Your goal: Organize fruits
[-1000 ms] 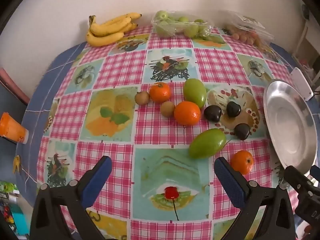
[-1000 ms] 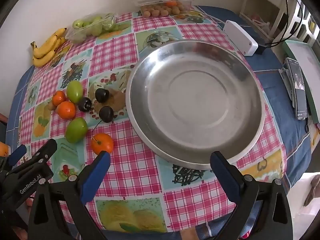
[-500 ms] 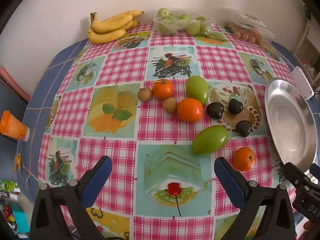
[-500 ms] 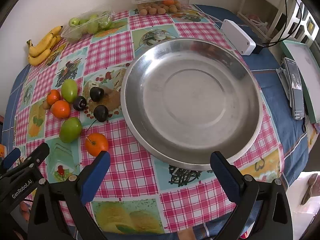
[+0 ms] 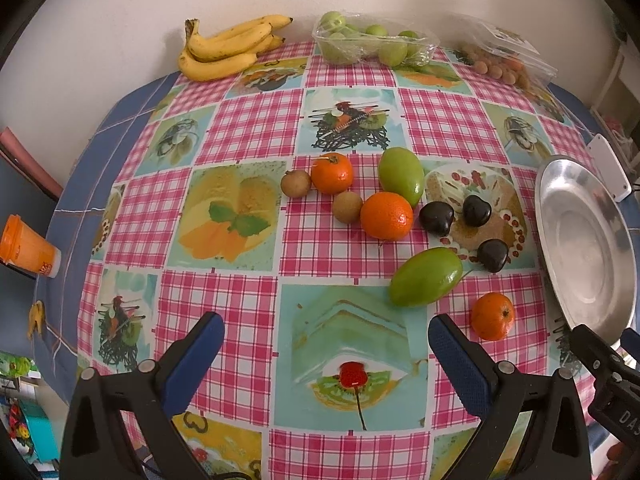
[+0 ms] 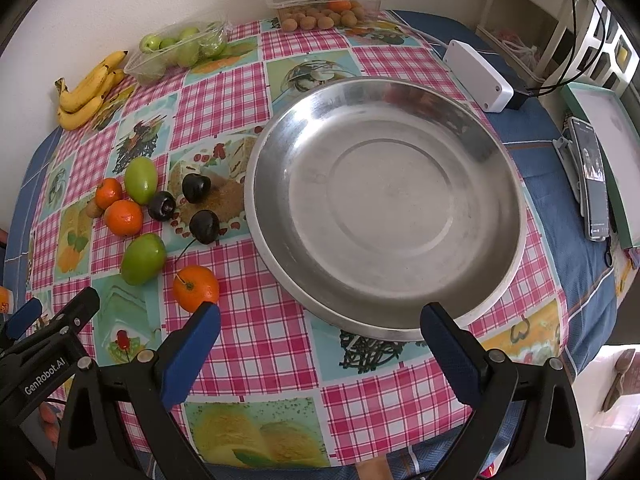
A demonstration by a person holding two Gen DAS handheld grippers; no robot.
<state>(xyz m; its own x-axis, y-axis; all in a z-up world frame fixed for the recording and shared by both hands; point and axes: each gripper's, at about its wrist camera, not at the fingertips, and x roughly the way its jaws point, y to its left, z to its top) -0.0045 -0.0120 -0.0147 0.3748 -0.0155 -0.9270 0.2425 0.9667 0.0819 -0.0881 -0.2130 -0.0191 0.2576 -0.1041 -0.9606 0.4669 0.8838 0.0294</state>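
Both grippers wide, empty: left gripper (image 5: 326, 344), right gripper (image 6: 320, 328). Metal dish (image 6: 512, 200) bare. Loose fruit clusters at its 9 o'clock. Nearest tangerine (image 6: 196, 288) sits just beside rim; straddle it squarely, close gently, avoid rolling.

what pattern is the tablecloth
Pink-and-white check with fruit pictures, clearest in the left wrist view.

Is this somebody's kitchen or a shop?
Probably a home dining spot: a round table with a fruit-print tablecloth, bananas by the wall, a steel dish, and a phone lying nearby.
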